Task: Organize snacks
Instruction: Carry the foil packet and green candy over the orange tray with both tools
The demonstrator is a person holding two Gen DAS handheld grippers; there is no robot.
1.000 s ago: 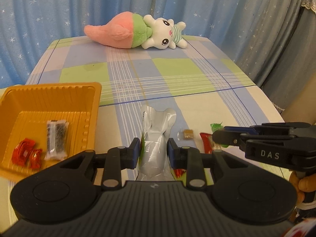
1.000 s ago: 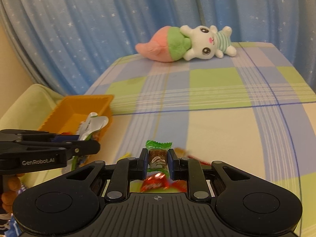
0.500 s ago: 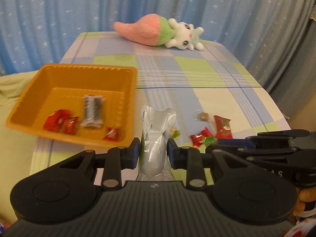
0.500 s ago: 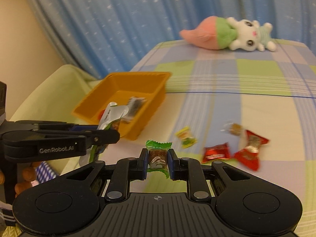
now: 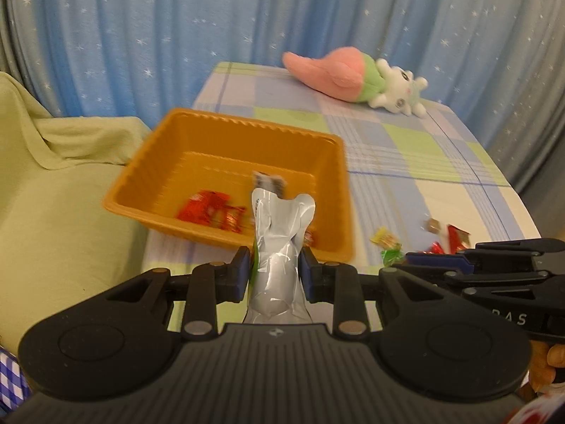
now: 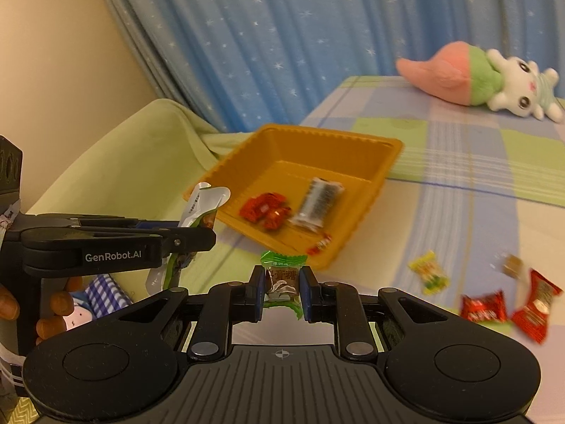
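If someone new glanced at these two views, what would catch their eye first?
Probably the orange tray at the table's near left edge, with red candies inside. Next, the pink-and-green plush toy lying at the far end. Each gripper holds a snack: the left a silver pouch, the right a green-wrapped candy.

Glossy silver foil pouch (image 5: 282, 247), shiny orange plastic tray (image 5: 197, 141), matt checked cloth table cover (image 5: 406, 162), fuzzy plush toy (image 5: 339, 74), crinkly glossy wrapped candy (image 6: 282, 275)

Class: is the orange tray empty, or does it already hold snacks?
Not empty: the orange tray holds red candies and a clear-wrapped bar.
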